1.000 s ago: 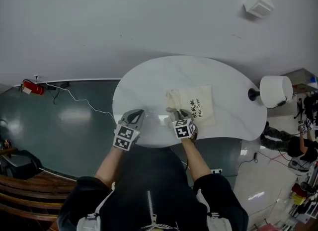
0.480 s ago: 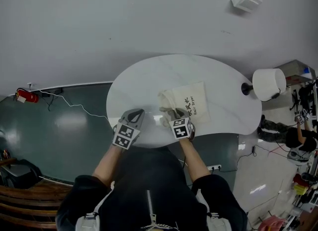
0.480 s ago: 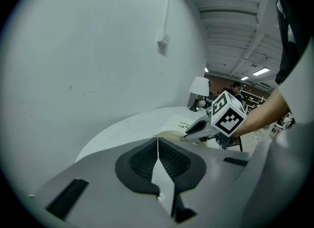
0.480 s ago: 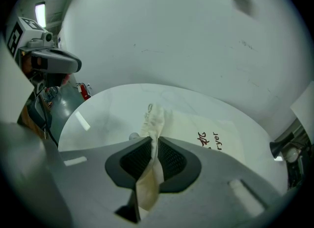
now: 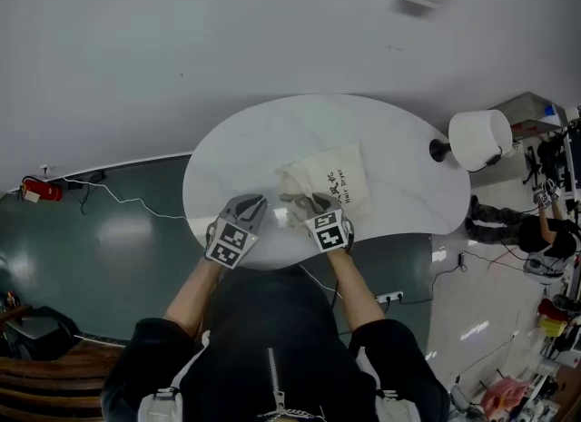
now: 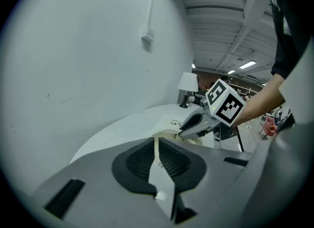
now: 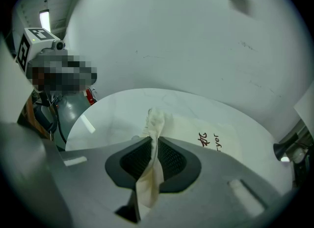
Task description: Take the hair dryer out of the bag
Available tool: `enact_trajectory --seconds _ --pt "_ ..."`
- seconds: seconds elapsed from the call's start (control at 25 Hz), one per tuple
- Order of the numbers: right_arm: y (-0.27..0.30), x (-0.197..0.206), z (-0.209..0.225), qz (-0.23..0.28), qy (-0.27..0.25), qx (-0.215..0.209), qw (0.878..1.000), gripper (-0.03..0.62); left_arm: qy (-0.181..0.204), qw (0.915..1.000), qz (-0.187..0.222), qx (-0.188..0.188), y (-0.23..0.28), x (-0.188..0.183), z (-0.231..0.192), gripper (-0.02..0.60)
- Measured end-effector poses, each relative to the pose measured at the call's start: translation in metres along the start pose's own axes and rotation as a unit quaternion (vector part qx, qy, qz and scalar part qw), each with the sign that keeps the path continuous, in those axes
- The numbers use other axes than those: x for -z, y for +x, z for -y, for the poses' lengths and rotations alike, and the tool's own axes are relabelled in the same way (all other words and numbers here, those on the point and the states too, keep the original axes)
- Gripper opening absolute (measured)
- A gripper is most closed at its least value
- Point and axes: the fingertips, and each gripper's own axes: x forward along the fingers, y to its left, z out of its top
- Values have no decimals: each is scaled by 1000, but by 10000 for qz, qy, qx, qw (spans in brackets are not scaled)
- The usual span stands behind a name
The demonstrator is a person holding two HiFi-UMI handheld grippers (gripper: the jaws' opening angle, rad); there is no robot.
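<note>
A cream drawstring bag (image 5: 334,178) with dark print lies on the white oval table (image 5: 236,152); the hair dryer is not visible. My right gripper (image 5: 313,202) is shut on the gathered cloth at the bag's mouth (image 7: 156,124), which bunches between its pads (image 7: 169,159) and hangs down behind them. My left gripper (image 5: 252,203) sits just left of the mouth, shut on a thin cream strip of the bag (image 6: 157,148) that runs between its pads (image 6: 140,161). In the left gripper view the right gripper (image 6: 196,121) is close ahead, over the bag (image 6: 171,123).
A table lamp with a white shade (image 5: 479,139) stands at the table's right end. A cable (image 5: 127,202) and a red extinguisher (image 5: 36,191) lie on the floor to the left. A person (image 5: 545,257) and clutter are at the far right.
My left gripper has moved a little to the right, nearer the bag's mouth and the right gripper. The right gripper has risen slightly with the cloth. The head view has shifted.
</note>
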Motion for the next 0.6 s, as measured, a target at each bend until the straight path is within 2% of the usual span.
enact_trajectory --seconds 0.16,0.32,0.6 --pt "-8 -4 3 65 32 -8 10000 38 140 9999 -7 91 8 -6 4 18" --pt "-12 -6 6 119 78 -19 9999 38 257 9994 -105 205 17 -5 8 99" --pt "-22 -7 5 195 221 -2 9996 38 295 9983 -108 482 29 -7 22 141"
